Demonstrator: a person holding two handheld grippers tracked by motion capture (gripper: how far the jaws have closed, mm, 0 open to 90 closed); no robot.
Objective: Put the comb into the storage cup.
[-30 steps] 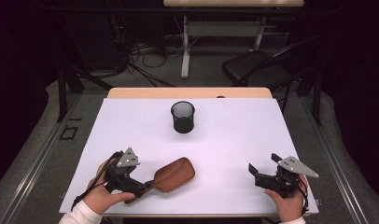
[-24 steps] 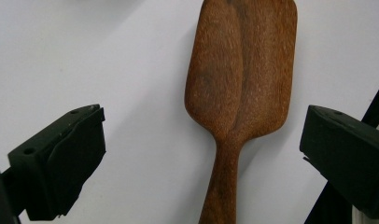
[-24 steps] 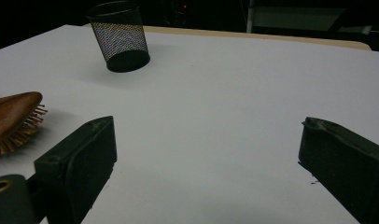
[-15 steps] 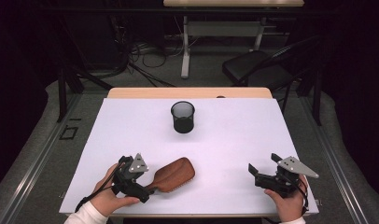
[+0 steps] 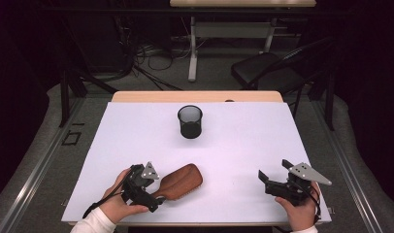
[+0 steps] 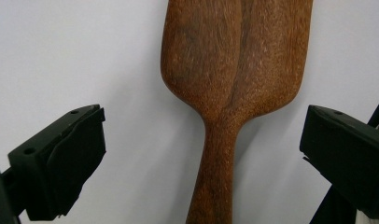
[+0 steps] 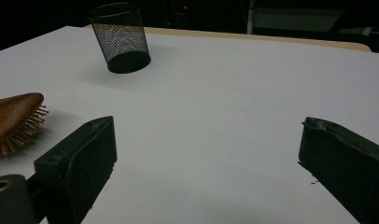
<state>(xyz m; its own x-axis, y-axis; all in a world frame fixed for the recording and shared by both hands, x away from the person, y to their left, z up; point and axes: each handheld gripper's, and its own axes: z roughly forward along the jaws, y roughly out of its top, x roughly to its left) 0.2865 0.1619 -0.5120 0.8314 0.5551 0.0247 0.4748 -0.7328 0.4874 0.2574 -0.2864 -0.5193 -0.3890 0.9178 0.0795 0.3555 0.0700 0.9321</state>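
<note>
A brown wooden hairbrush lies bristles down near the table's front left, its handle pointing toward the person. My left gripper is open, and its jaws stand on either side of the handle without touching it. The brush's broad back lies just ahead of the jaws in the left gripper view. My right gripper rests open at the front right, nothing between its fingers. It points across the table, with the brush's bristled end at the left edge of its view.
A black mesh cup stands upright at the middle back of the white table; it also appears as the mesh cup in the right gripper view. Beyond the table are a dark chair and cables on the floor.
My left gripper has moved right and slightly forward until its open jaws straddle the brush's handle. The brush and the right gripper have stayed put.
</note>
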